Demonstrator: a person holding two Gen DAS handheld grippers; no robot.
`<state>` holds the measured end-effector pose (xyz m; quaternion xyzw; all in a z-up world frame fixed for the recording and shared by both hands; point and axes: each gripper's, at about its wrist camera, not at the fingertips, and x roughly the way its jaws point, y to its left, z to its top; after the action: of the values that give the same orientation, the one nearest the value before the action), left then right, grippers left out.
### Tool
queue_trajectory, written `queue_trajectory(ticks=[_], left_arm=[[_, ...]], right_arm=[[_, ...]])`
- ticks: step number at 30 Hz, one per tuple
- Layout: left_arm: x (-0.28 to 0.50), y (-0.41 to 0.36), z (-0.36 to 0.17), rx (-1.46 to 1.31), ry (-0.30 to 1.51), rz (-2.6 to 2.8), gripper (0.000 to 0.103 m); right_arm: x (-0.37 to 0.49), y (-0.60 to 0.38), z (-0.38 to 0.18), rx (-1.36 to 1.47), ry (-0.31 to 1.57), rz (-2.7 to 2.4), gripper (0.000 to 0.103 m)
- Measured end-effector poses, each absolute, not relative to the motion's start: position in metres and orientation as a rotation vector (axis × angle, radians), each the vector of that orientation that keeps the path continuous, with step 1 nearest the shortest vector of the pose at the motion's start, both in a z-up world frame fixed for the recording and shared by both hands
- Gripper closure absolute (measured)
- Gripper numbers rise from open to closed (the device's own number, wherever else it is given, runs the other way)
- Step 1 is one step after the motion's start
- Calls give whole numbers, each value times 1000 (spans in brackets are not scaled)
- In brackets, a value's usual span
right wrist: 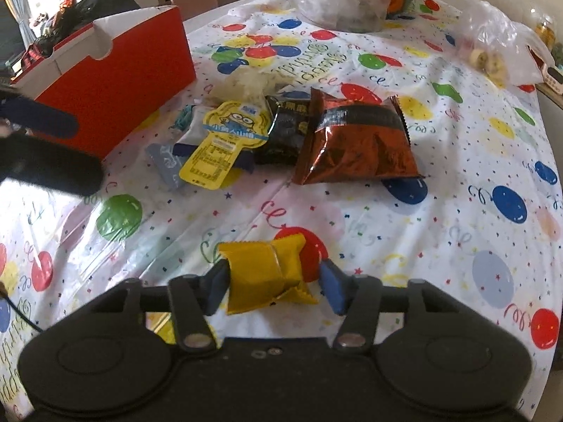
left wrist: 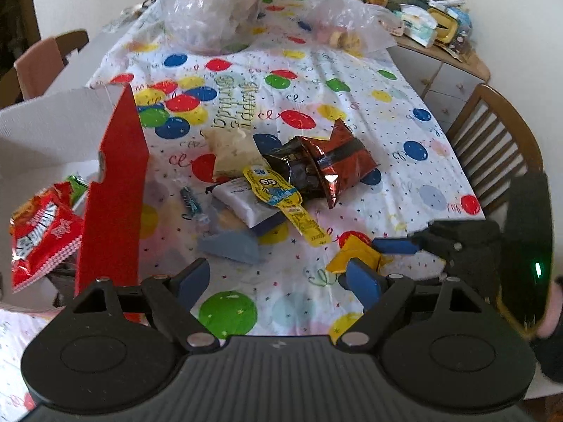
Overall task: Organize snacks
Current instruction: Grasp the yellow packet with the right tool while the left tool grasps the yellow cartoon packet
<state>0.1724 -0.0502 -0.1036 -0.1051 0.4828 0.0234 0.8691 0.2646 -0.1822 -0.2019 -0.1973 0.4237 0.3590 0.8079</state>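
A pile of snacks lies mid-table: a red-brown foil bag [right wrist: 355, 140], a black packet [right wrist: 285, 130], a yellow Minion packet [right wrist: 225, 137], a white packet [left wrist: 246, 200] and a pale blue wrapper [right wrist: 163, 163]. A red cardboard box [right wrist: 116, 81] stands at the left; it holds a red snack bag [left wrist: 38, 235]. My right gripper [right wrist: 274, 281] has its jaws around a small yellow packet [right wrist: 264, 274]; the left pad touches it and the right pad stands apart. My left gripper [left wrist: 278, 281] is open and empty beside the box.
The table wears a balloon-print cloth [right wrist: 457, 193]. Clear plastic bags [left wrist: 214, 7] sit at the far end. A wooden chair [left wrist: 492, 140] stands at the right edge, with a cluttered cabinet [left wrist: 440, 35] behind it.
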Motion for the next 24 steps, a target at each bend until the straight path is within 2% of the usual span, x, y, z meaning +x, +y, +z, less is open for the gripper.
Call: queue_trajectory(ticks=[1,6,16,24], left_arm=[[177,-51,-104,-227,1016,53,18],[200,-58,-108,-197,1043,94,18],[266,-87,-133,38,1172,232,18],[300,-95,-151,108,1219,273,18]], right_arm=[[264,-183,-202,-427,902,769,58],[264,-188,-199,-411,890,789,63],[266,-222,-184,-331,875,749,63],[265,-255,-176,-256,879,715,63]])
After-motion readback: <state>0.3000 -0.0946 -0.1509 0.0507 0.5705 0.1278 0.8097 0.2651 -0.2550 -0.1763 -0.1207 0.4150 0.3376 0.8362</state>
